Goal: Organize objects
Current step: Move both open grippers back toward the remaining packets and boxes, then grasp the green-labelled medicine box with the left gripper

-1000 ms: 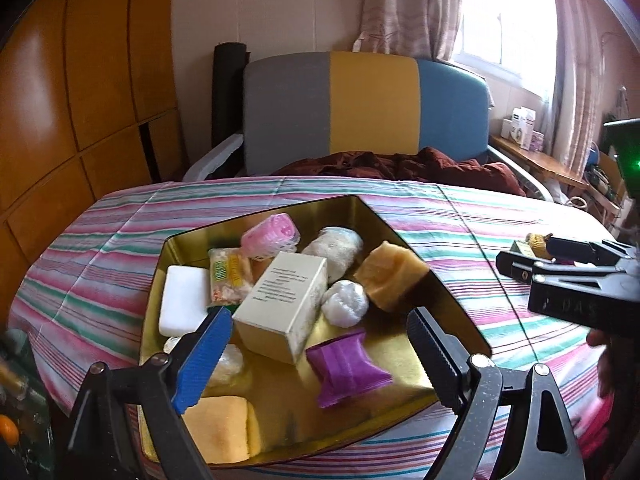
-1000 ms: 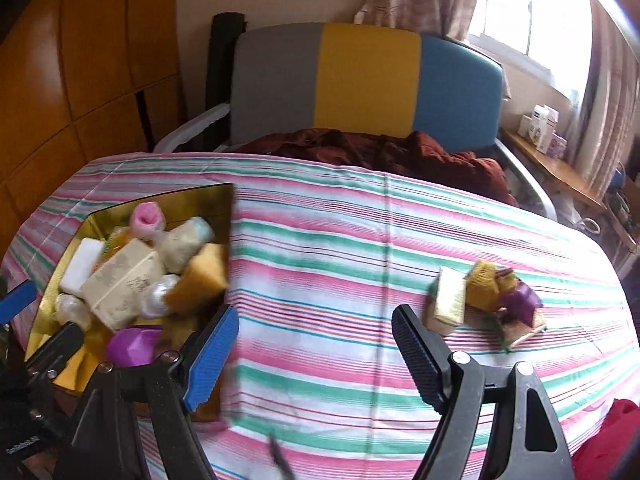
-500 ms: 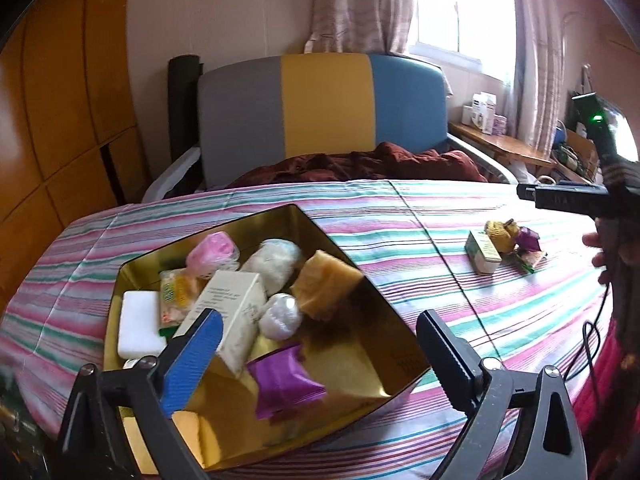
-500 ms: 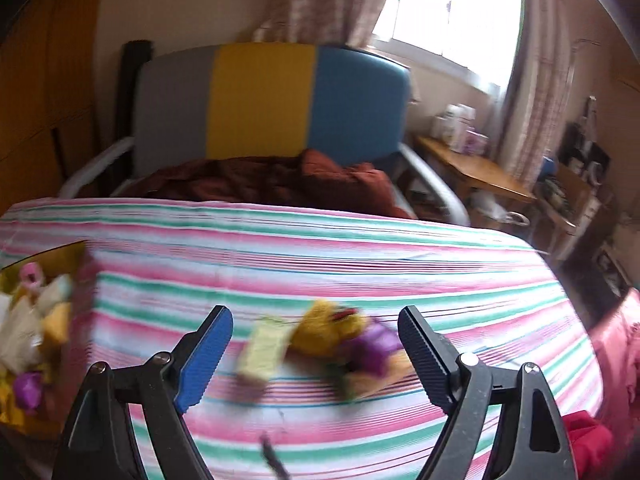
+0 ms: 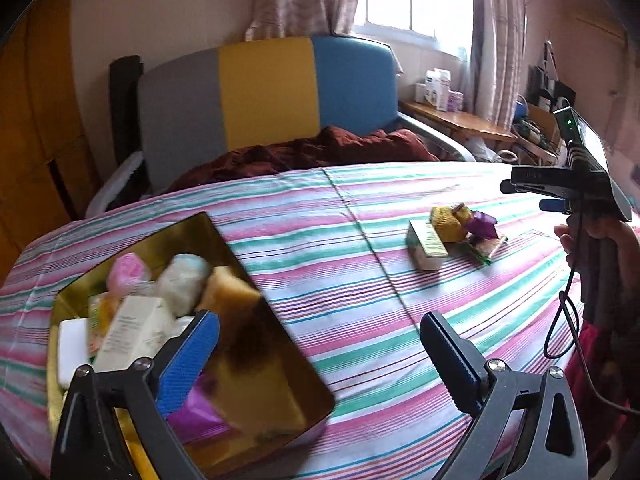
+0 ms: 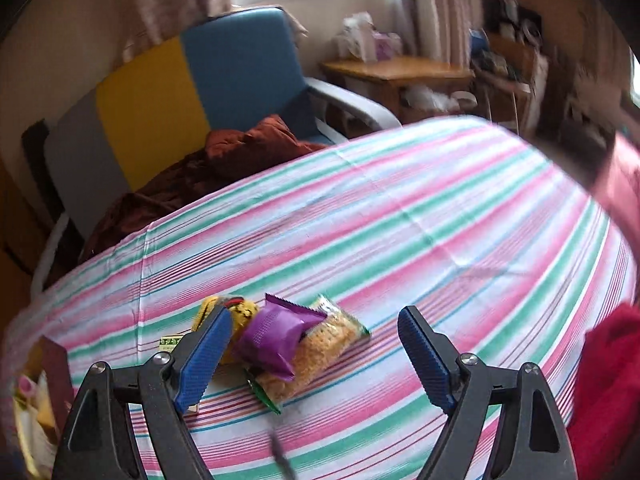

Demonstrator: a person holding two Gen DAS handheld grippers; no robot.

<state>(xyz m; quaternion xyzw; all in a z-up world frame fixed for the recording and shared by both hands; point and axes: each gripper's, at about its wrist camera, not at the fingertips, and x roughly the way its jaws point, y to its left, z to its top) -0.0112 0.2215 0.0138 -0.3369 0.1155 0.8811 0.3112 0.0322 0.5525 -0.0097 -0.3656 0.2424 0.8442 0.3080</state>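
A gold tray (image 5: pixel 276 364) on the striped tablecloth holds several soaps, packets and a cream box (image 5: pixel 132 330). My left gripper (image 5: pixel 320 360) is open and empty over the tray's right edge. A small pile lies to the right: a green-white box (image 5: pixel 426 244), a yellow knitted thing (image 5: pixel 446 222), a purple packet (image 6: pixel 276 334) and a cracker packet (image 6: pixel 320 344). My right gripper (image 6: pixel 312 356) is open and empty just above that pile. It also shows in the left wrist view (image 5: pixel 532 192).
A grey, yellow and blue chair (image 5: pixel 264 88) with a brown cloth (image 5: pixel 312 154) stands behind the table. A wooden side table (image 6: pixel 400 70) with clutter is at the back right. A red cloth (image 6: pixel 608 380) lies at the table's right edge.
My right gripper has swung right, away from the tray, and come down close over the pile. My left gripper has drawn back and turned right, off the tray's middle.
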